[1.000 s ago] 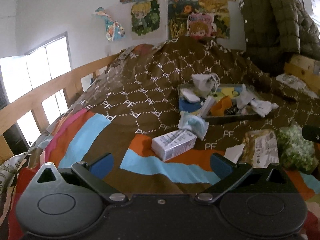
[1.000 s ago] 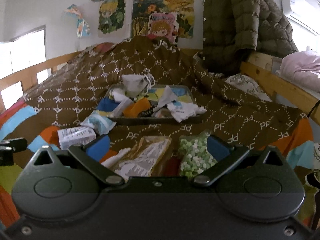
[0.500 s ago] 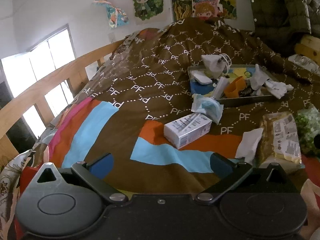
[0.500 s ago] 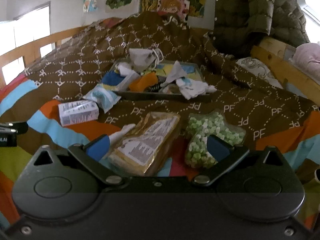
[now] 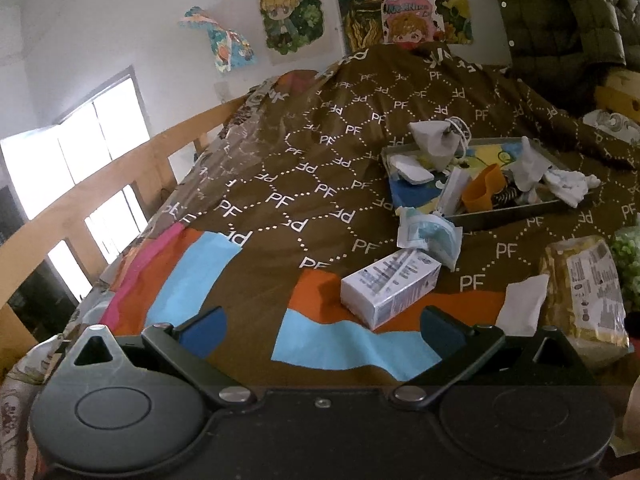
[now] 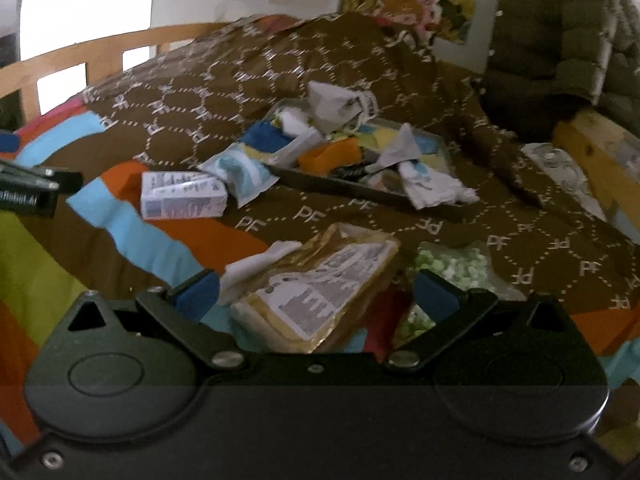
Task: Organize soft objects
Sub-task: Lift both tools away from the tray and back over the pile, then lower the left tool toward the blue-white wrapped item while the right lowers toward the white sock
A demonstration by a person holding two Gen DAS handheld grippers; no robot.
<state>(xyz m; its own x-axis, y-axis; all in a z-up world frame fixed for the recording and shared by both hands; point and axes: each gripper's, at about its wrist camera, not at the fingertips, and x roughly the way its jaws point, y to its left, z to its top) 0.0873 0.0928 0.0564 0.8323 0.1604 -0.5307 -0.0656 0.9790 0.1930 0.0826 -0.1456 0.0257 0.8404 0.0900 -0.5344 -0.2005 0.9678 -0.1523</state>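
A dark tray (image 5: 508,214) on the bed holds several soft items: white cloths, an orange piece, a drawstring pouch; it also shows in the right wrist view (image 6: 352,192). In front lie a white box (image 5: 390,286), a pale blue packet (image 5: 430,234), a white tissue (image 5: 522,308), a yellow labelled packet (image 6: 320,292) and a bag of green pieces (image 6: 452,268). My left gripper (image 5: 320,330) is open and empty, just short of the white box. My right gripper (image 6: 316,294) is open, its fingers either side of the yellow packet.
The bed is covered by a brown patterned quilt (image 5: 320,152) with coloured patches. A wooden rail (image 5: 100,184) runs along the left. A dark green jacket (image 6: 568,48) hangs at the back right. Posters are on the wall.
Both grippers have moved forward and lower toward the items. The right gripper has come to straddle the yellow packet. Jaws stay open.
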